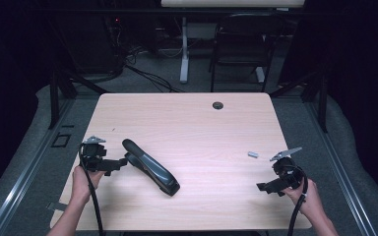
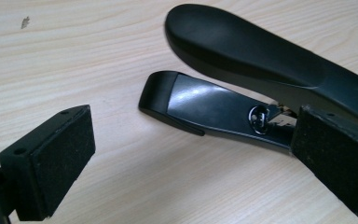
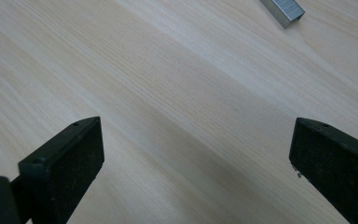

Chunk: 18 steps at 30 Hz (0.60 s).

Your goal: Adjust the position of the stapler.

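Nearby: staple strip (image 1: 253,154) apart from stapler (image 1: 152,168); tabletop grommet (image 1: 218,105) far.

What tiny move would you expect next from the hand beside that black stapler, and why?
Probably the left gripper eases forward and closes on the stapler. Its fingers stand wide open, one right beside the stapler's hinged end, nothing gripped. The staple strip lies apart near the open right gripper, so steadying the stapler seems the sensible first step.

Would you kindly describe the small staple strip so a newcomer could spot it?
Start at the light wooden table and look to its right half. Just beyond the right tool lies a short silvery metal staple strip, tiny and bright, unlike the big black stapler on the left.
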Each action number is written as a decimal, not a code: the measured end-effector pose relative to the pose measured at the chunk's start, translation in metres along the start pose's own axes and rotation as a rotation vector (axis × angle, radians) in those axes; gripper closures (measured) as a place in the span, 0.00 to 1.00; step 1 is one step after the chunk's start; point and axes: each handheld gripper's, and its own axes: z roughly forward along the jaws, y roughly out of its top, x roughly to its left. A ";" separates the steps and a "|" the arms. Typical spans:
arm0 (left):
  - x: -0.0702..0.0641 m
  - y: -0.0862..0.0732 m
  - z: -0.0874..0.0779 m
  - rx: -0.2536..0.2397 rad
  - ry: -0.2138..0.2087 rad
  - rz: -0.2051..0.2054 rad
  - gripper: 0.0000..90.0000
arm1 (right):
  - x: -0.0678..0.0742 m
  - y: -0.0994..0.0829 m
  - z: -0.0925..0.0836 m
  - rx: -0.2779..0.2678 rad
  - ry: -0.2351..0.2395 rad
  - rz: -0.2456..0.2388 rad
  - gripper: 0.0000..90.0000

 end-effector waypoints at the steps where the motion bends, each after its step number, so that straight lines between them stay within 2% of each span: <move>1: -0.002 0.001 -0.001 0.003 -0.004 0.003 0.00 | 0.000 0.000 -0.001 -0.005 0.005 0.004 0.03; 6: -0.010 0.005 -0.001 -0.005 -0.008 0.025 0.00 | 0.002 0.000 -0.001 -0.009 0.007 0.001 0.03; 13: -0.013 0.010 0.001 0.013 -0.026 0.017 0.00 | 0.003 0.001 0.000 -0.004 0.001 0.003 0.03; 18: -0.017 0.012 0.004 0.008 -0.033 0.012 0.00 | 0.003 0.001 0.001 -0.001 -0.009 0.003 0.03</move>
